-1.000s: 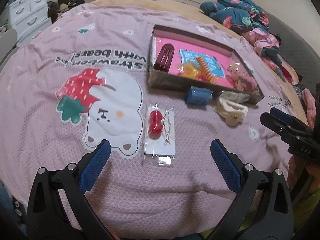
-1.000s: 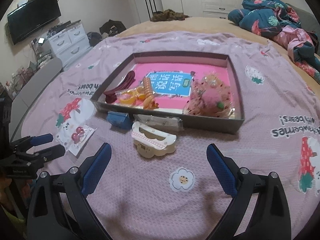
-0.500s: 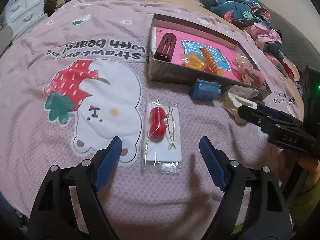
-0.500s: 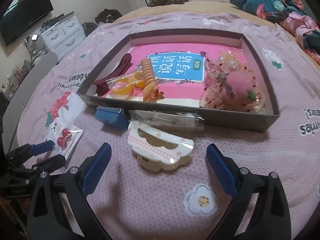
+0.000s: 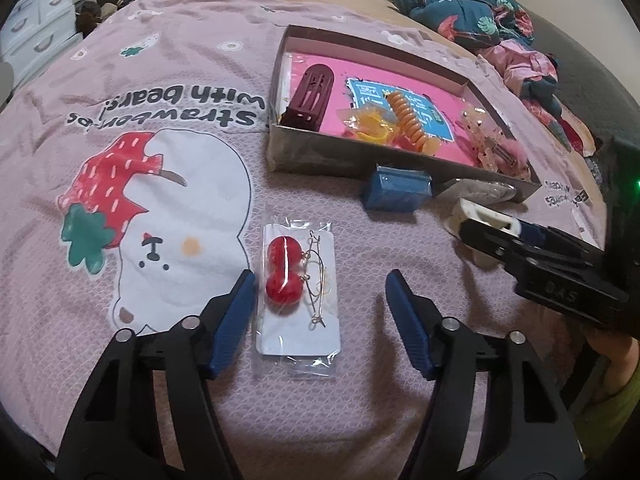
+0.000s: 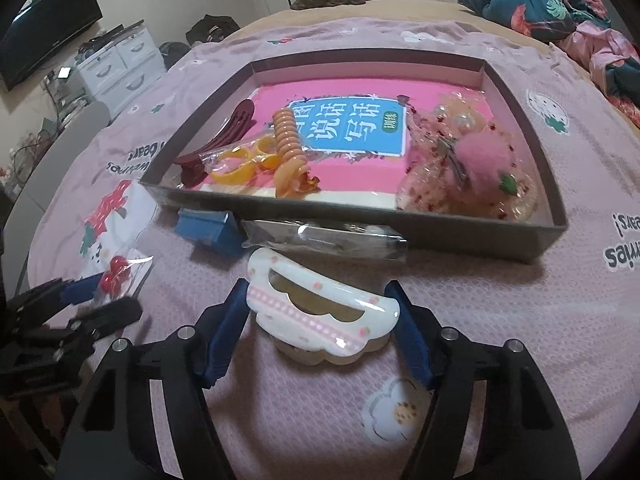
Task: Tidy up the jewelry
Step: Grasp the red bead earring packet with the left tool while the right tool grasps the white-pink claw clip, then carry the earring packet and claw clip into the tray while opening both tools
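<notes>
Closing left claw (image 5: 320, 300) around earring packet (image 5: 298, 300), untouched | right claw (image 6: 320, 312) pinching hair clip (image 6: 320, 316)

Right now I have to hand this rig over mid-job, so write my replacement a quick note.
Left gripper: jaws just closing, open astride the bagged red earrings, pads not touching.
Right gripper: jaws just closing, pads against the white hair claw on the bedspread.
Done: maroon clip, orange coil tie and pink pompom piece lie in the box.
Left: earrings, claw, blue box, clear packet.

Bedspread (image 5: 132, 184) reads "Strawberries with bears!", printed upside down.
</notes>
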`<state>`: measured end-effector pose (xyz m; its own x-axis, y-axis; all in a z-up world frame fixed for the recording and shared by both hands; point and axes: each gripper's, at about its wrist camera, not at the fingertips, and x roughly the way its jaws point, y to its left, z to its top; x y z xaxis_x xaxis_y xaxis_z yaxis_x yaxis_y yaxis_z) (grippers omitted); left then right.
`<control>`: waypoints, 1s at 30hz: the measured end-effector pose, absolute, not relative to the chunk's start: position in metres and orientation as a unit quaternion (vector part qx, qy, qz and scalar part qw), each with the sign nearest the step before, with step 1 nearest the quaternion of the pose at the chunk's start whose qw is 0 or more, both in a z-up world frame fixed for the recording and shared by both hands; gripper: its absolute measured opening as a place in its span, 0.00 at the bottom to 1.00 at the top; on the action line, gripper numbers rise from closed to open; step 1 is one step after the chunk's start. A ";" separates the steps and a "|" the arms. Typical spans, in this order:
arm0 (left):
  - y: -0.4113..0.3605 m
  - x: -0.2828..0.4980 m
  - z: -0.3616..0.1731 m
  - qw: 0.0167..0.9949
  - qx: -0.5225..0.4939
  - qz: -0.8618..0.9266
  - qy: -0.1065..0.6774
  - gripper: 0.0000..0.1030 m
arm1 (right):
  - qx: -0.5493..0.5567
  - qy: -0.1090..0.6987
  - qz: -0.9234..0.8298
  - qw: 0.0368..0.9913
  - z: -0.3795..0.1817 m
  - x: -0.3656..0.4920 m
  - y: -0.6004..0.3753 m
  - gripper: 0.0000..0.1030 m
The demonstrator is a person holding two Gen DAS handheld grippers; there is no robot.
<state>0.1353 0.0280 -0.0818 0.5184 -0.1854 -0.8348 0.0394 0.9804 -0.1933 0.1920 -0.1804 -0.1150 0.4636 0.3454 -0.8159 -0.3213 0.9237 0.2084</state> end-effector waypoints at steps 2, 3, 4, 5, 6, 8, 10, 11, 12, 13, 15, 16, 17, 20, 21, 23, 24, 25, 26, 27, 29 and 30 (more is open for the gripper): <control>0.026 0.136 -0.084 0.867 -0.072 -0.064 0.488 0.49 | 0.013 0.480 0.195 0.855 -0.114 0.188 -0.187 0.65; 0.023 0.135 -0.085 0.867 -0.068 -0.064 0.489 0.42 | 0.013 0.481 0.194 0.855 -0.113 0.186 -0.190 0.65; 0.022 0.135 -0.085 0.867 -0.064 -0.064 0.489 0.34 | 0.014 0.483 0.193 0.854 -0.113 0.184 -0.195 0.65; 0.020 0.134 -0.086 0.867 -0.060 -0.064 0.490 0.34 | 0.014 0.483 0.191 0.854 -0.112 0.182 -0.198 0.65; 0.018 0.133 -0.086 0.868 -0.057 -0.065 0.490 0.34 | 0.015 0.484 0.188 0.855 -0.112 0.179 -0.201 0.65; 0.016 0.132 -0.085 0.868 -0.054 -0.067 0.489 0.34 | 0.018 0.485 0.184 0.855 -0.111 0.175 -0.210 0.65; 0.014 0.129 -0.084 0.868 -0.058 -0.072 0.488 0.34 | 0.018 0.485 0.179 0.856 -0.109 0.171 -0.219 0.65; 0.013 0.128 -0.084 0.868 -0.060 -0.074 0.488 0.34 | 0.017 0.484 0.176 0.857 -0.109 0.169 -0.223 0.65; 0.012 0.127 -0.083 0.867 -0.061 -0.077 0.488 0.34 | 0.017 0.484 0.174 0.858 -0.108 0.167 -0.226 0.65; 0.010 0.125 -0.082 0.867 -0.062 -0.080 0.487 0.34 | 0.018 0.484 0.173 0.857 -0.108 0.165 -0.230 0.65; 0.008 0.122 -0.081 0.867 -0.066 -0.084 0.487 0.34 | 0.020 0.484 0.168 0.859 -0.107 0.162 -0.236 0.65; 0.006 0.120 -0.081 0.867 -0.068 -0.087 0.487 0.34 | 0.021 0.483 0.165 0.860 -0.106 0.160 -0.241 0.65; 0.005 0.119 -0.080 0.866 -0.071 -0.089 0.486 0.34 | 0.022 0.483 0.163 0.860 -0.105 0.159 -0.244 0.65; -0.001 0.114 -0.076 0.867 -0.073 -0.096 0.484 0.34 | 0.026 0.478 0.159 0.863 -0.102 0.155 -0.252 0.65; -0.003 0.112 -0.075 0.867 -0.073 -0.097 0.484 0.34 | 0.026 0.476 0.159 0.865 -0.100 0.154 -0.254 0.65; -0.006 0.111 -0.072 0.867 -0.074 -0.101 0.482 0.34 | 0.027 0.471 0.158 0.867 -0.096 0.153 -0.256 0.65; -0.009 0.109 -0.070 0.868 -0.073 -0.103 0.480 0.34 | 0.028 0.467 0.159 0.869 -0.094 0.151 -0.258 0.65; -0.011 0.109 -0.067 0.869 -0.071 -0.105 0.478 0.34 | 0.028 0.465 0.159 0.871 -0.091 0.151 -0.259 0.65; -0.014 0.108 -0.064 0.870 -0.069 -0.106 0.476 0.34 | 0.027 0.462 0.160 0.872 -0.089 0.150 -0.260 0.65; -0.015 0.108 -0.062 0.872 -0.069 -0.107 0.474 0.34 | 0.027 0.459 0.160 0.873 -0.087 0.150 -0.261 0.65; -0.018 0.108 -0.056 0.874 -0.066 -0.109 0.469 0.34 | 0.027 0.453 0.162 0.876 -0.082 0.149 -0.263 0.65; -0.020 0.108 -0.052 0.876 -0.065 -0.111 0.465 0.34 | 0.027 0.450 0.162 0.878 -0.080 0.149 -0.264 0.65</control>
